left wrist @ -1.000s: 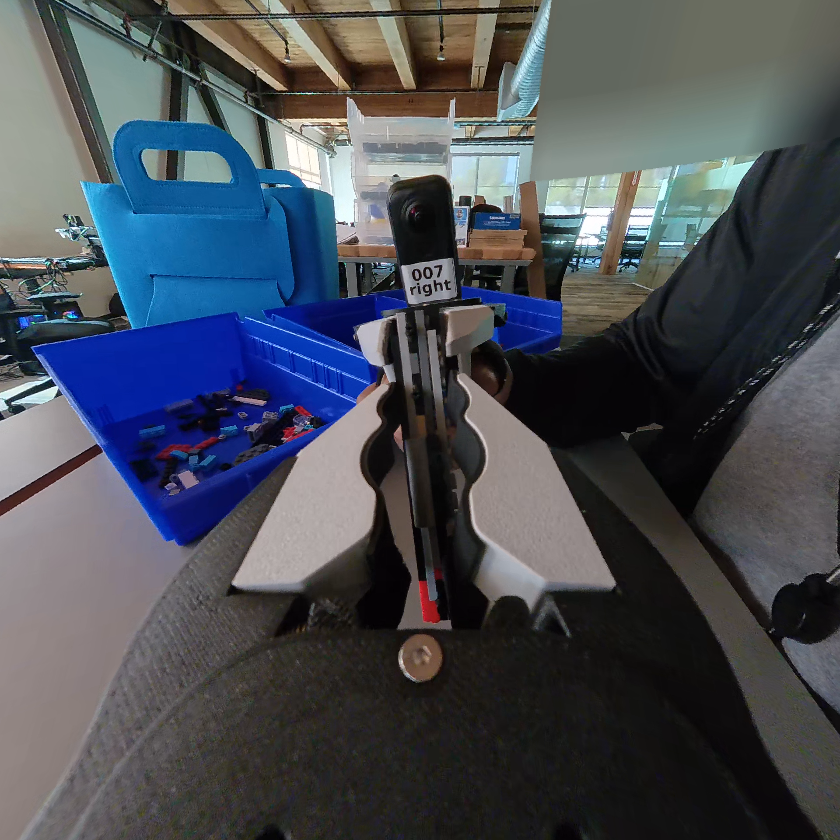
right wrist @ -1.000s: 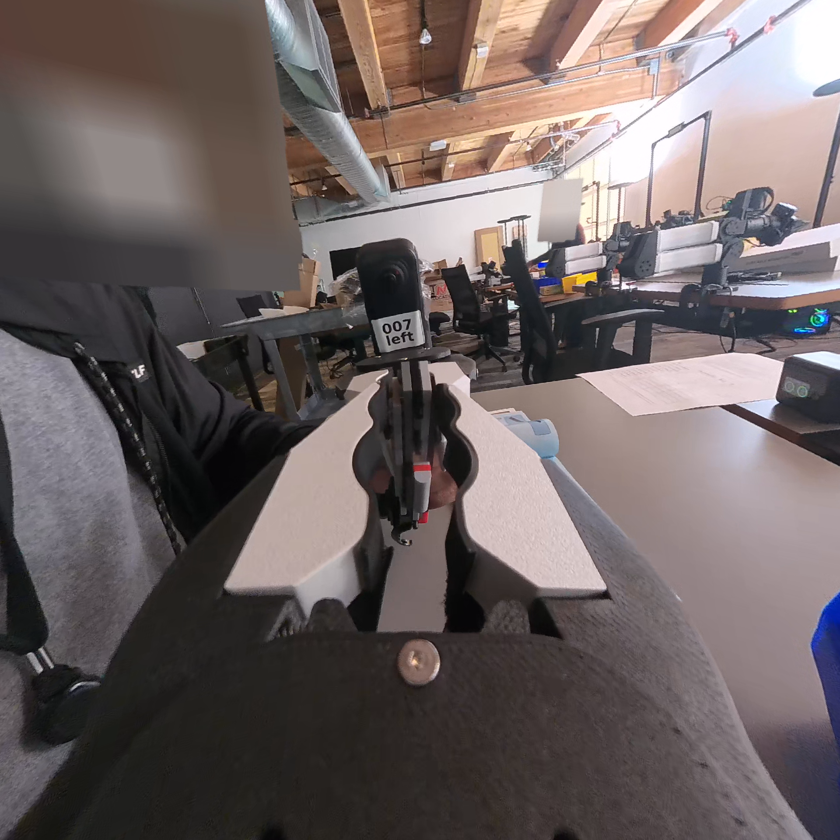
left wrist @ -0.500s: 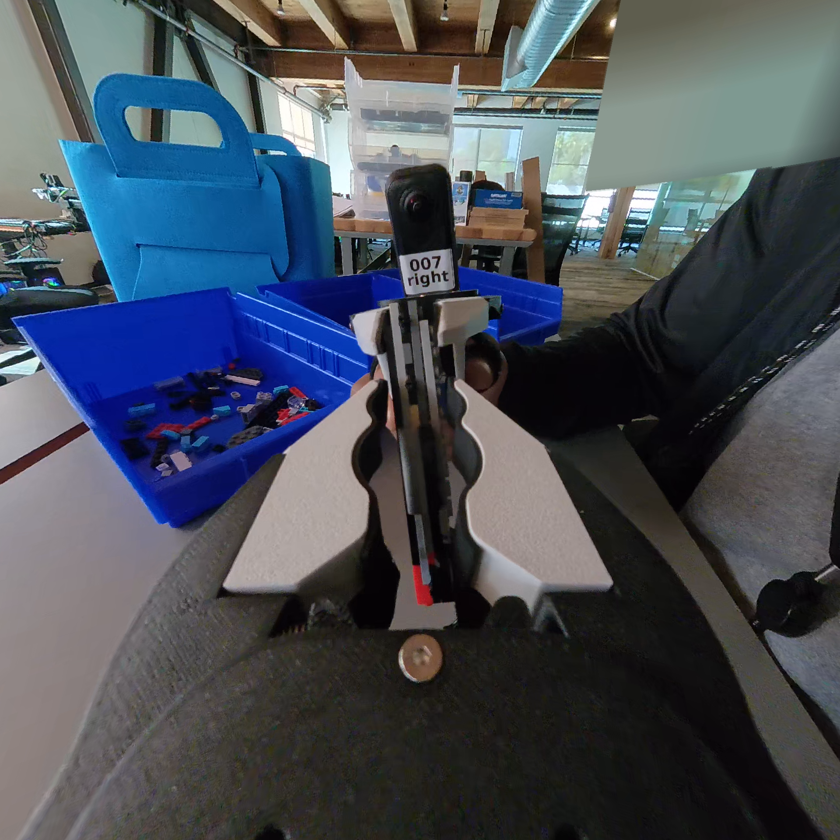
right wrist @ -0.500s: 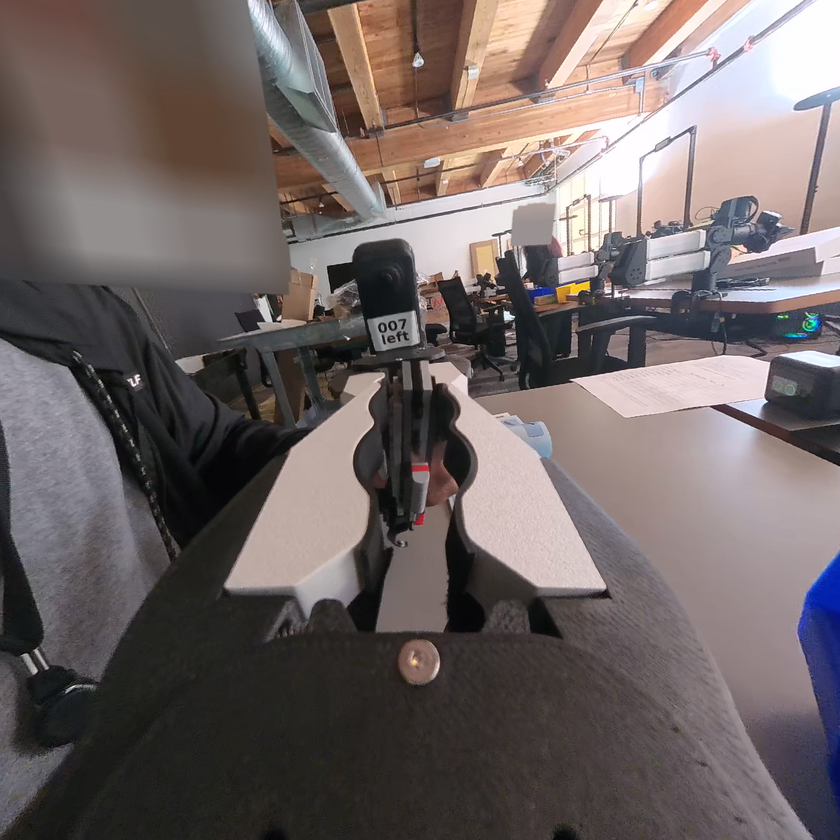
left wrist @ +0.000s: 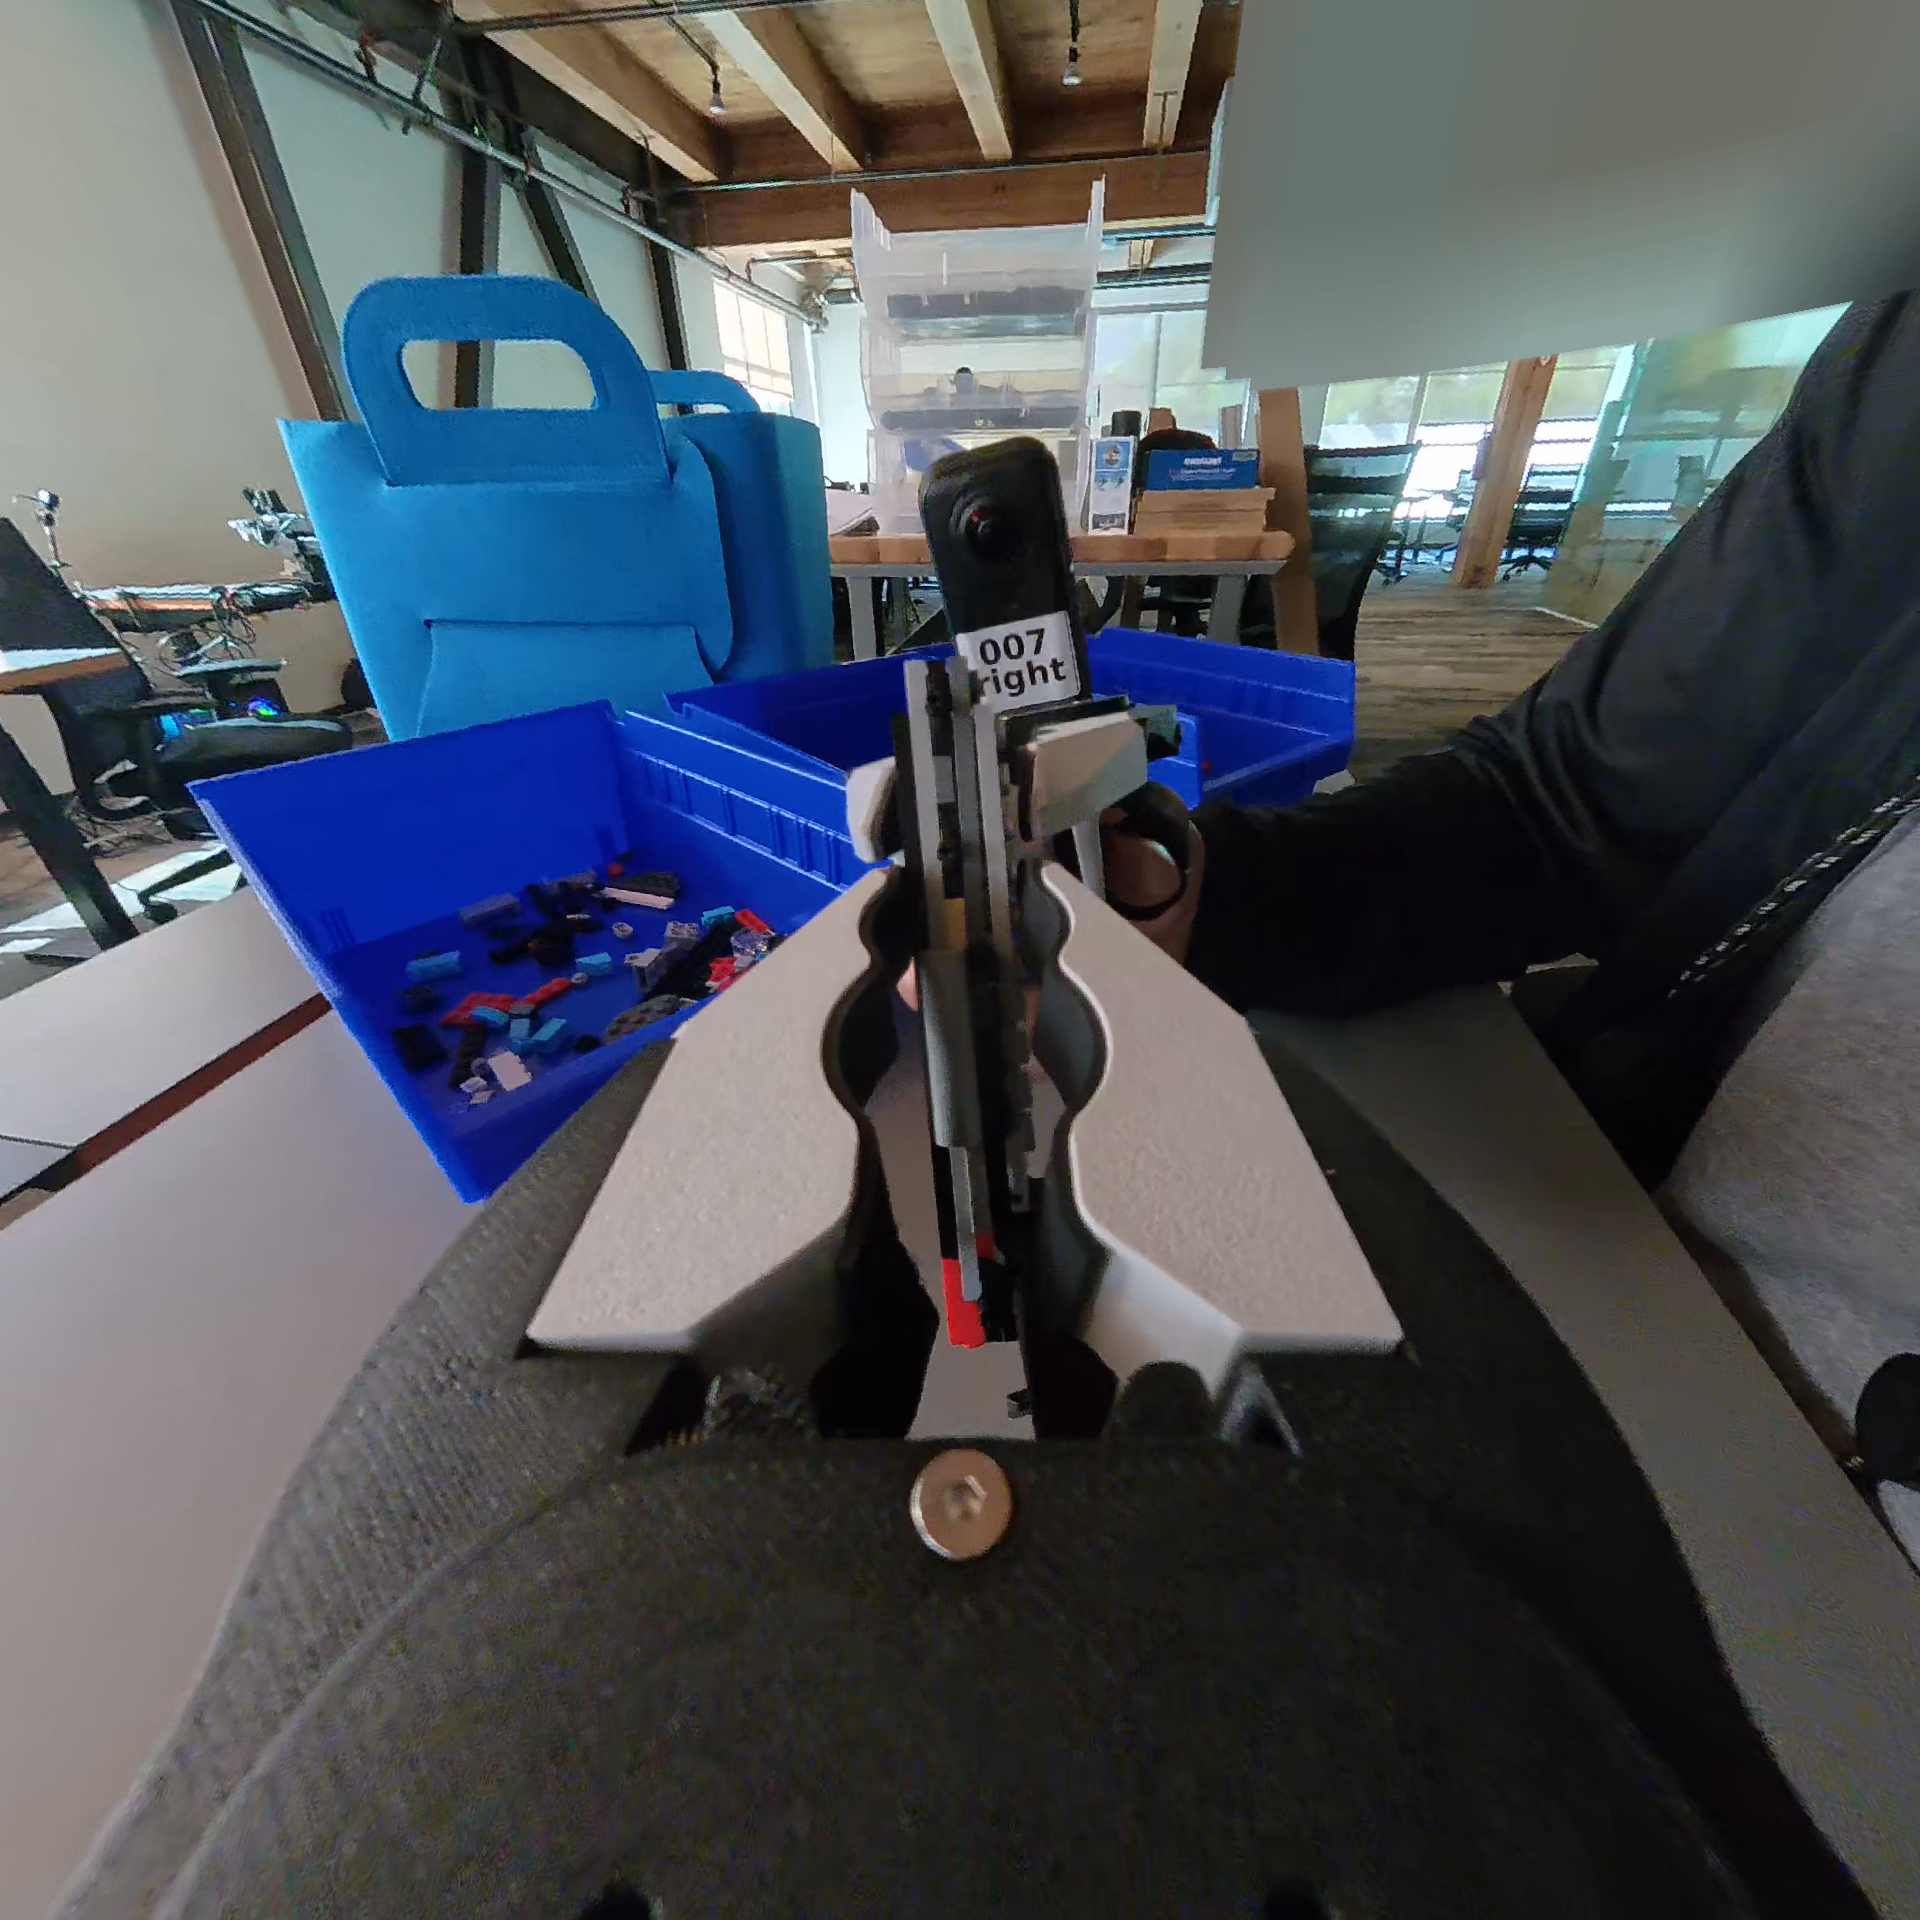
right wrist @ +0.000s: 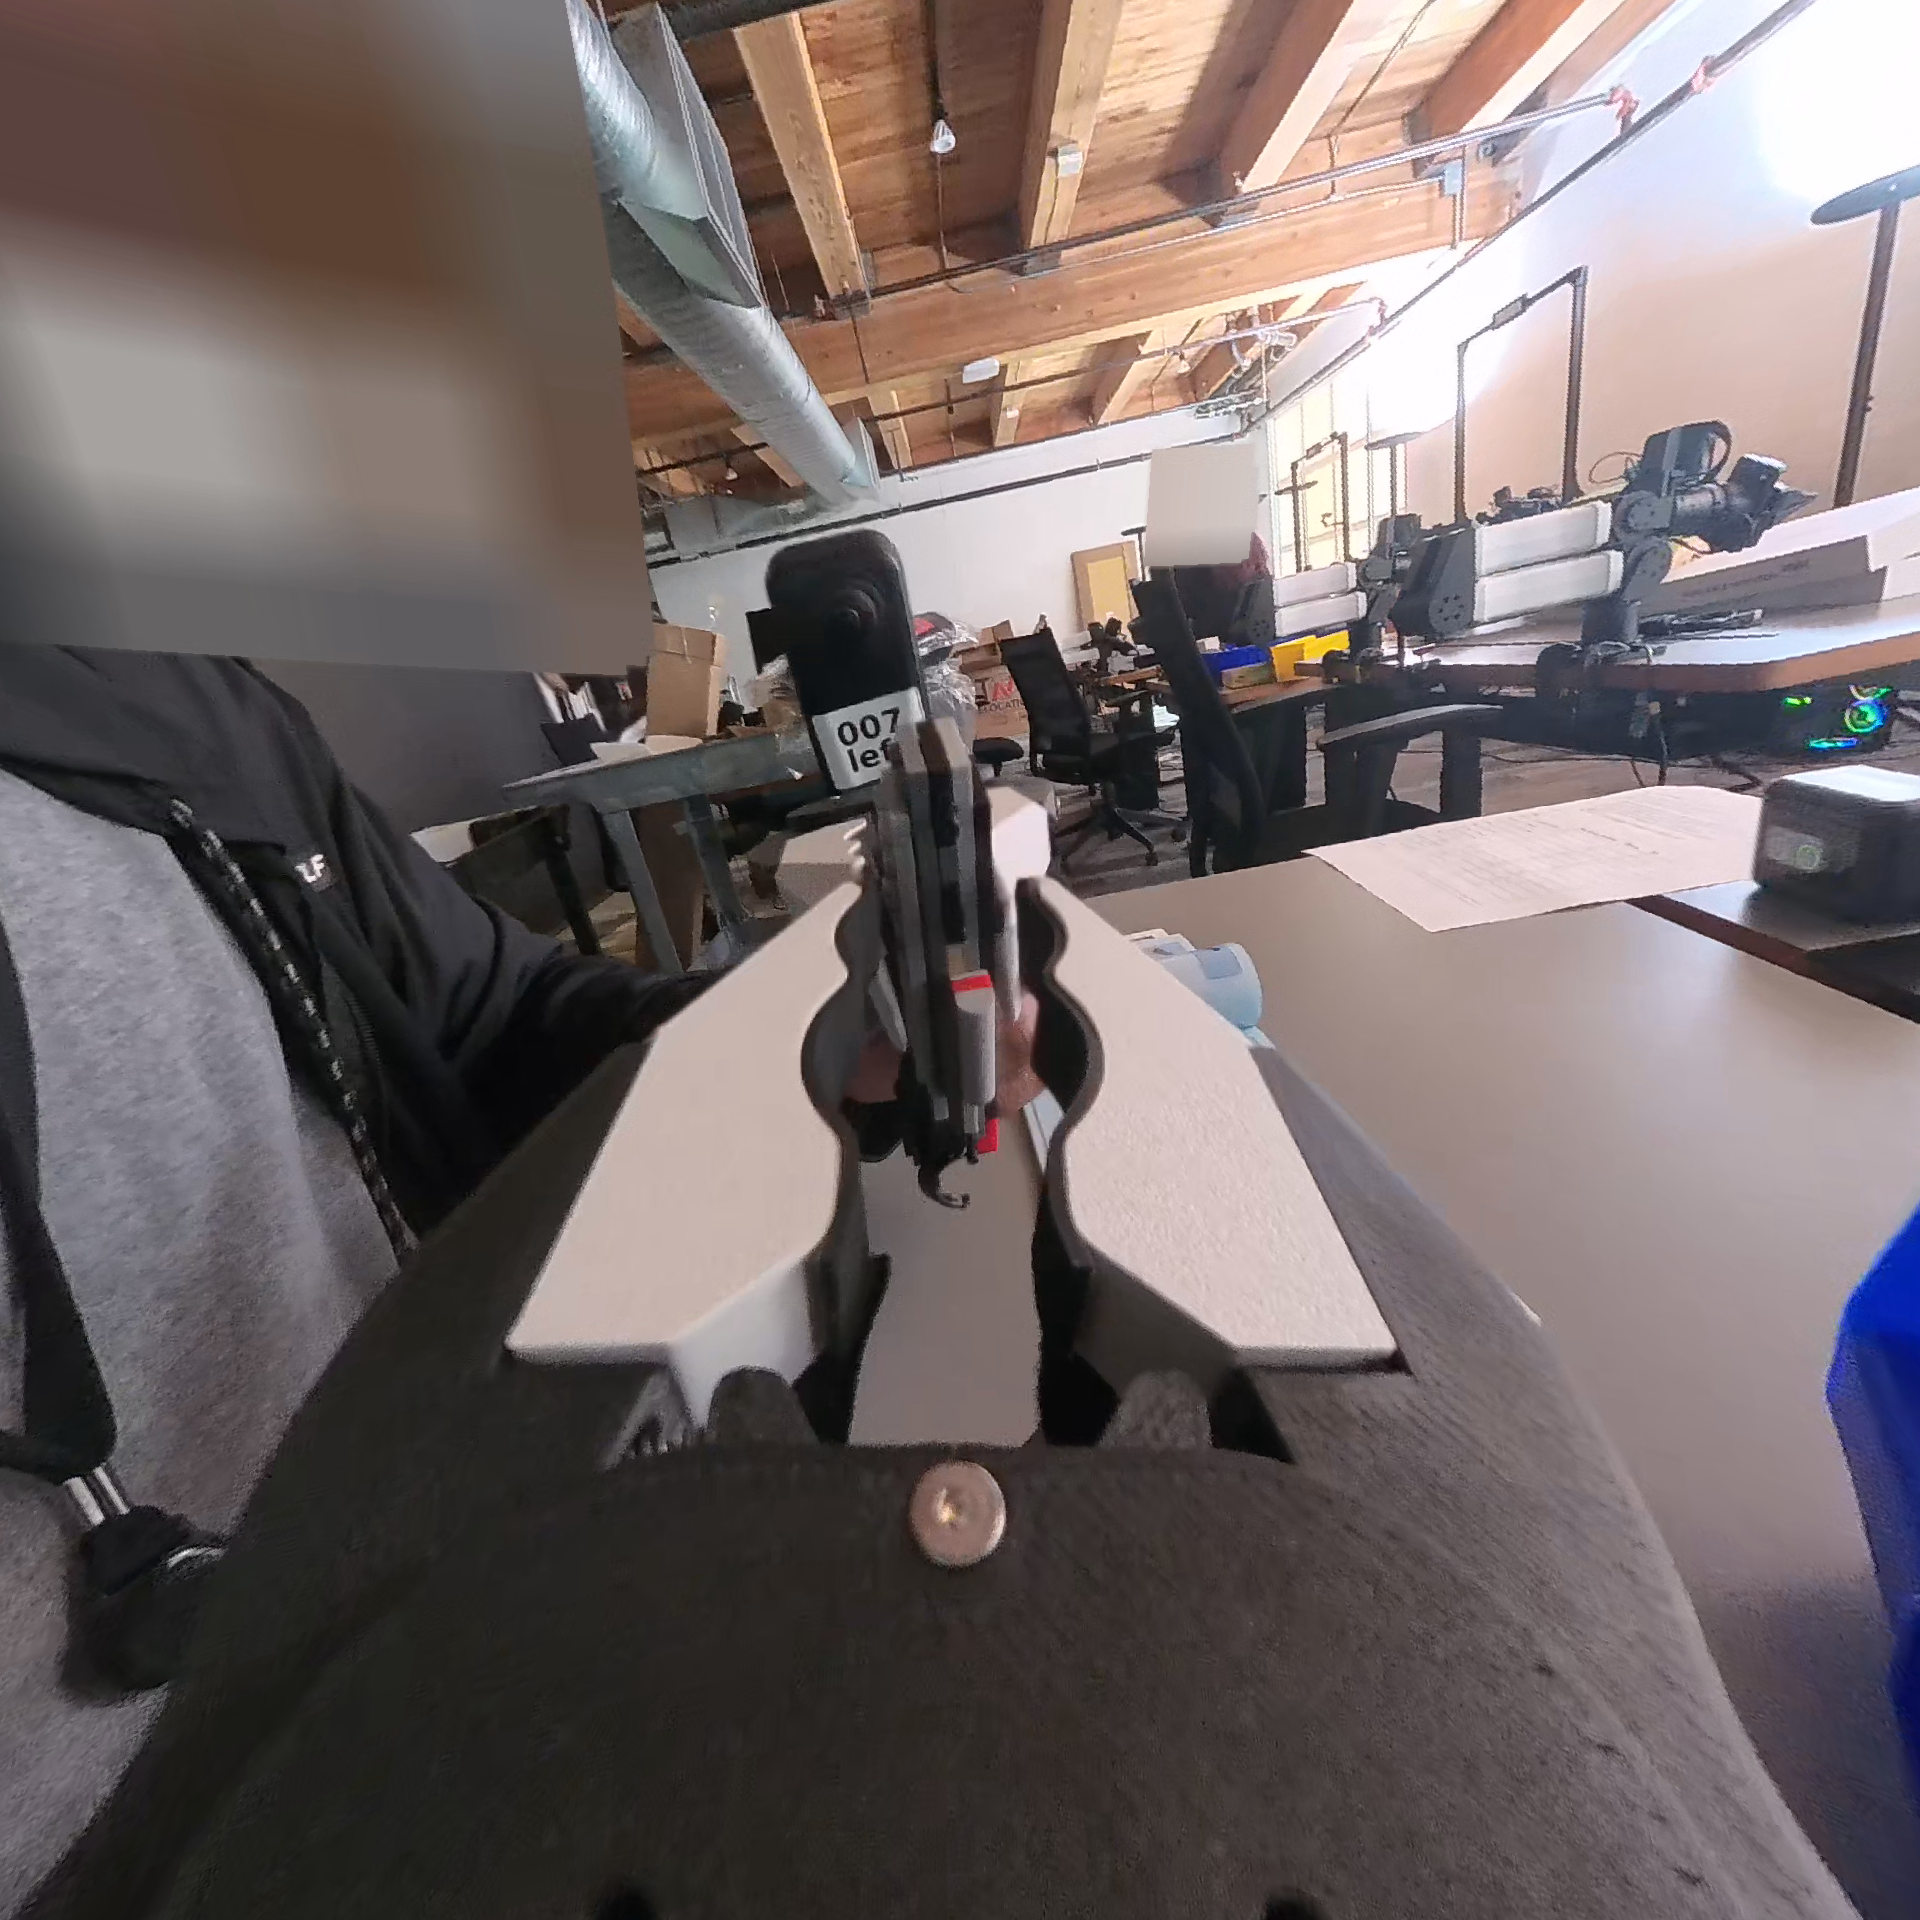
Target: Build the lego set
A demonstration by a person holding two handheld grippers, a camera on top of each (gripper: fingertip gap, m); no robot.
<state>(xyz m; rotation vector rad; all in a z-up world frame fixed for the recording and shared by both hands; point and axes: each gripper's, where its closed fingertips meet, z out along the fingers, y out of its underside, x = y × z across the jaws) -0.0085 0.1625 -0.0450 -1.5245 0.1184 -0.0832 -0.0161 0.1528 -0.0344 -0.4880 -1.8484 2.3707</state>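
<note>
A: Grippers face each other, tip to tip, above the surface (left wrist: 156, 1299). Left gripper (left wrist: 961, 1049) is clamped on the model (left wrist: 961, 997), a thin grey-black strip with a red end near the camera.

B: And the right gripper (right wrist: 940, 977)?

A: Seen from its own camera, its fingers are close around the other end of the same model, grey and black plates with a red bit and a small black hook hanging below. Looks like it pinches it too, fairly firmly, though contact on one side is hard to confirm.

B: So the model is in the air?

A: Yes, held between both grippers, off the surface, upright on edge and tilted a little.

B: Loose parts?

A: In the bin (left wrist: 343, 831) to the left, mixed blue, red, black pieces (left wrist: 561, 987). Second bin (left wrist: 1247, 696) behind, blue bag (left wrist: 520, 582) beyond that.

B: Step?

A: My read: pressing or re-seating a plate on the model, two-handed squeeze, mid-build.

B: Next?

A: Probably one gripper keeps hold while the other lets go and fetches a piece from the bin. Needs a steady hold so the thin strip doesn't twist or pop apart.
</note>
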